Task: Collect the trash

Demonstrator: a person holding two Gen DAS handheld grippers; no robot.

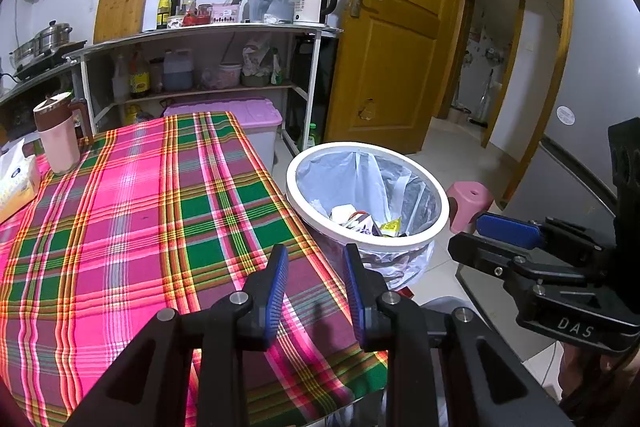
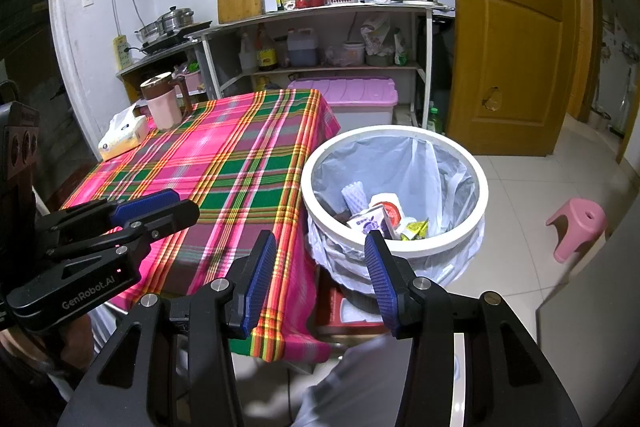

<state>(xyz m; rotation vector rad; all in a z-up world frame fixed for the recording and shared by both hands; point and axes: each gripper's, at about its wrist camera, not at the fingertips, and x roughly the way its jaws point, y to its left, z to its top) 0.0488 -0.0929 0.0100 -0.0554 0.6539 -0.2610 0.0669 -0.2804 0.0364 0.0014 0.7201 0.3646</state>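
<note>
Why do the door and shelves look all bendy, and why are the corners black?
Left wrist view: the fisheye lens bows the door and shelves, and its round edge leaves black corners. Right wrist view: same curving and dark corners; the tablecloth looks bright and sharp.

light: bright, even indoor | focus: sharp | edges: fisheye bend, dark corners

The right claw hangs open and empty above the table edge; the lined trash bin of wrappers sits just ahead-right.
</note>
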